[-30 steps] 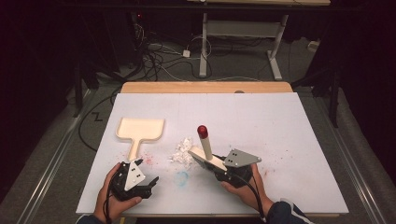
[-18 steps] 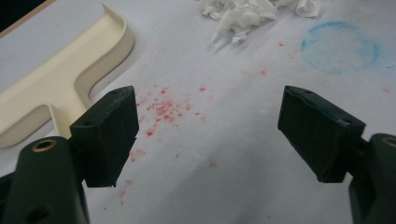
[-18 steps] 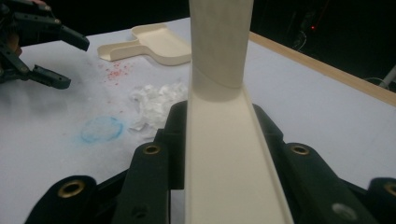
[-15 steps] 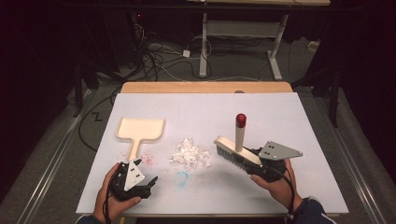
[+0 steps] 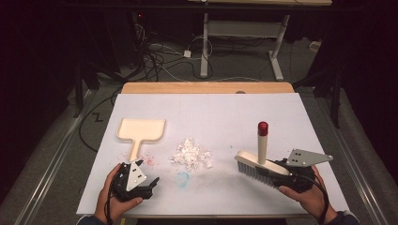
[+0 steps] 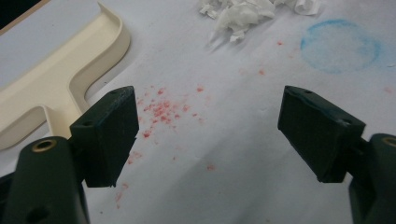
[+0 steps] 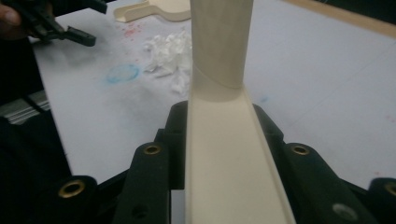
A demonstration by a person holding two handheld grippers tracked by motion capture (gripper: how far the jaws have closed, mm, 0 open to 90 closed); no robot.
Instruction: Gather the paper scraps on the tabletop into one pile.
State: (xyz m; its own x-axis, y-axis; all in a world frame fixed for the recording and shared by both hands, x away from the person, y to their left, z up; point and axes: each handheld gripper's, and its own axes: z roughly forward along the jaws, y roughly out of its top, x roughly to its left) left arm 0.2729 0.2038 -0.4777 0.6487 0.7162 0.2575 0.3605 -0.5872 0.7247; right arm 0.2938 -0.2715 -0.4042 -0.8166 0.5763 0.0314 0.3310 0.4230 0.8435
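While the right tool (image 5: 277,169) clamps the brush (image 5: 256,165), held right of the paper scraps (image 5: 191,155) mid-bench, the left tool (image 5: 149,183) rests open near the dustpan (image 5: 141,130). Sweeping looks about to begin; next, it should grip the dustpan's handle.

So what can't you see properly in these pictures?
- Cream hand brush, right gripper view: its bristles are hidden under its own back, and its handle top is cut off by the upper edge.
- Cream plastic dustpan, left gripper view: cut off by the left edge.
- Pile of white paper scraps, high view: too small to count the pieces.
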